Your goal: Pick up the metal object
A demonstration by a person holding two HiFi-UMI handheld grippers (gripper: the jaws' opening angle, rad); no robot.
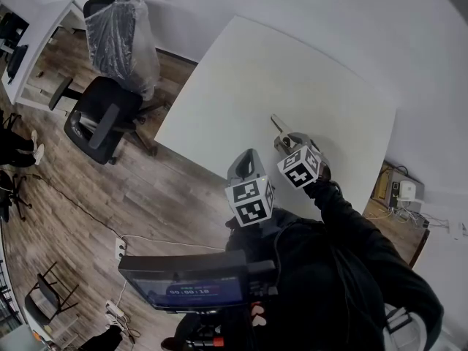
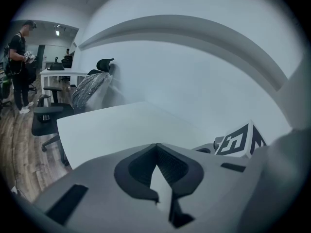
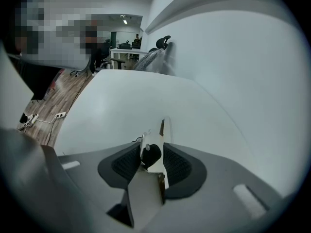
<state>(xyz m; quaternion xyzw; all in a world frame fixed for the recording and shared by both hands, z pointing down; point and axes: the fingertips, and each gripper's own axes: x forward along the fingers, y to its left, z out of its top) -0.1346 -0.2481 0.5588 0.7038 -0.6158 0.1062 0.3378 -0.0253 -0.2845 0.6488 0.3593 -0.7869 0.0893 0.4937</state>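
The right gripper [image 3: 153,148] is clamped on the metal object [image 3: 158,164], its ribbed black pads [image 3: 127,165] touching either side, low over the table [image 3: 121,101]; whether the piece rests there I cannot tell; the left gripper [image 2: 156,147] is closed on nothing. The hold looks shallow and near one end, so the long part may swing down or slide out on lifting; the round black knob [image 3: 151,154] against one pad could let it roll. The object is thin, pale, smooth bent plate; the table is matt white and flat.
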